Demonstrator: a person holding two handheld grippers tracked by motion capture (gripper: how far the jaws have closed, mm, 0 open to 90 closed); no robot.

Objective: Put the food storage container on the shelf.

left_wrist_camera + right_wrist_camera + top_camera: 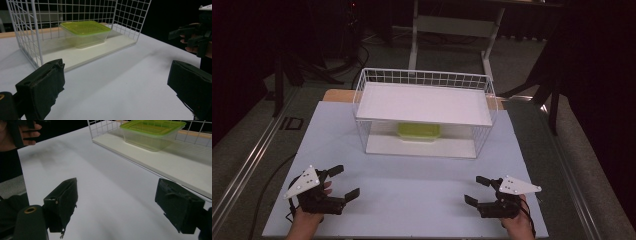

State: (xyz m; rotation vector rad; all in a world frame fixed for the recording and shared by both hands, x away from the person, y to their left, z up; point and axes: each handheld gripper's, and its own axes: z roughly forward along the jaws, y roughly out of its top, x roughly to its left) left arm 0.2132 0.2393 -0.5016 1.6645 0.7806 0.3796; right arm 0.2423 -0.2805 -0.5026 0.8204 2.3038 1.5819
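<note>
Left gripper [343, 181] sits at approx 8 o'clock on the table [412, 195], held in a hand [307, 220] coming in from the bottom edge; jaws spread wide, nothing btwn them, pads hovering just over the pale sheet. Grey three-cornered plate on top, cable trailing off toward 7 o'clock. At 12 o'clock from the table's middle stands a white wire rack [424, 78] w/ a flat white shelf on top and a white board as its floor. The box [418, 131] rests on that lower board, under the shelf, roughly centred, a bit toward the back. It's a shallow rectangular container: clear, see-through walls w/ rounded corners, lime-green lid seated flat w/ a raised rim round its edge; looks empty as far as the walls let you see. In the left gripper view the box [85, 32] is at approx 11 o'clock, behind the rack's wire side; in the right gripper view the box [152, 133] is at approx 1 o'clock, lid catching some glare. Well apart from both grippers, touched by neither. Right gripper [477, 190] at approx 4 o'clock on the table, also hand-held, jaws likewise spread apart and holding nothing, pointing in toward the table's middle, near the surface.
</note>
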